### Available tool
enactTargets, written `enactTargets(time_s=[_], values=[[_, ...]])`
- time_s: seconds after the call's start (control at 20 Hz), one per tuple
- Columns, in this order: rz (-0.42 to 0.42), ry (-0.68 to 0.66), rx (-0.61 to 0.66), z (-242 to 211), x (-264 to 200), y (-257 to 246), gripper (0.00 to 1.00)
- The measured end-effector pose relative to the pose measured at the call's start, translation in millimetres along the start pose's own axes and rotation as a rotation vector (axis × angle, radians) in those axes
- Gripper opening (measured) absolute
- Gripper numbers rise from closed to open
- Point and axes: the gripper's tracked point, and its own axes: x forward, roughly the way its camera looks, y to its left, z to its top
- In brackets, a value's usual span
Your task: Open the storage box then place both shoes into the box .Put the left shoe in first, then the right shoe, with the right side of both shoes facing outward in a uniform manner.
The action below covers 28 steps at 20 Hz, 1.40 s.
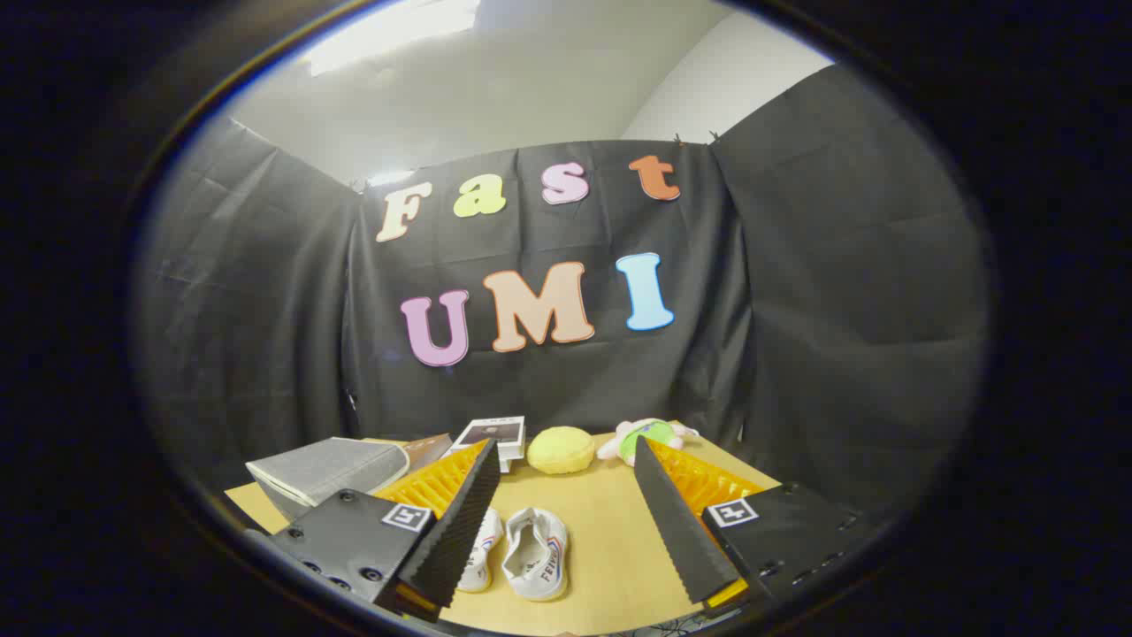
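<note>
- The gripper (566, 495) hung above the wooden table (610, 566) with its fingers spread wide apart and nothing held between them.
- Two white shoes lay side by side on the table, low in the gap between the fingers and nearer the left finger.
- The left shoe (482, 553) was partly hidden behind the left finger, so only its heel end and one side could be seen.
- The right shoe (537, 553) showed in full, heel toward the camera, with red and blue stripes and dark lettering along its side.
- A grey box (327, 473) sat at the table's left edge beyond the left finger; its near part was cut off by the gripper body, and whether it was open was hard to tell.
- A small white box (495, 438), a yellow round cushion-like thing (561, 449) and a soft toy (646, 438) stood in a row at the table's far edge, against the black cloth wall (840, 310).
- The toy was partly covered by the right finger tip.
</note>
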Motion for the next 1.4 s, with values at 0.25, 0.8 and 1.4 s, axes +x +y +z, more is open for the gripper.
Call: enactTargets(time_s=[0.25,0.8,1.4], values=[[0.013,0.002,0.001,-6,1,6,0.97],[0.04,0.022,0.028,-14,10,23,0.97],[0.149,0.071,0.191,-42,18,88,0.97]])
